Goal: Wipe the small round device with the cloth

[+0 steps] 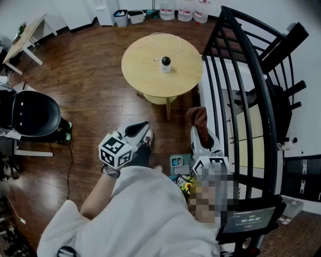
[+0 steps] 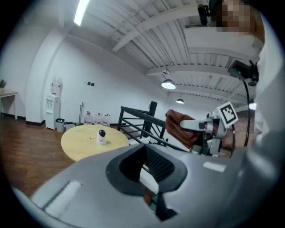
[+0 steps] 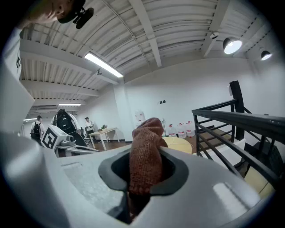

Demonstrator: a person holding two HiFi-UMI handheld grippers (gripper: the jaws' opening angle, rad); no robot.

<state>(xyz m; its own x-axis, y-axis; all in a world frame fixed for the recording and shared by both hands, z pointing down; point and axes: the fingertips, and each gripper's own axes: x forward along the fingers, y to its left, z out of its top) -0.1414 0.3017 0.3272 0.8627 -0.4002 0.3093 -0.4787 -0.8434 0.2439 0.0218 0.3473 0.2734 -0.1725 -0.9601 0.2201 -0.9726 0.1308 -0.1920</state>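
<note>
Small round device (image 1: 165, 63): white base, dark round head, upright near the middle of the round wooden surface (image 1: 145, 75), slightly toward the far side. Nothing is touching it. A thin white cable (image 1: 161, 36) loops on the surface behind it, and a small pale bit lies just left of it. The cloth (image 3: 144, 153) is reddish-brown and knitted. It isn't on the surface: the right claw (image 1: 194, 131) is grasping it, jaws clamped on the lower part, with the rest bunched up and standing out past the tips. Left claw (image 1: 144, 133) is clenched, jaws together with nothing between them. Both claws are held close in front of the person, over the dark wooden floor (image 1: 90, 75), well apart from the surface, and both point roughly toward it, tilted a little down. Black metal railing (image 1: 241, 75) runs along the right side, just beside the right claw. Black office chair (image 1: 30, 113) is off to the left. Water bottles (image 1: 184, 9) and a small bin (image 1: 121, 17) line the far wall beyond the surface.
</note>
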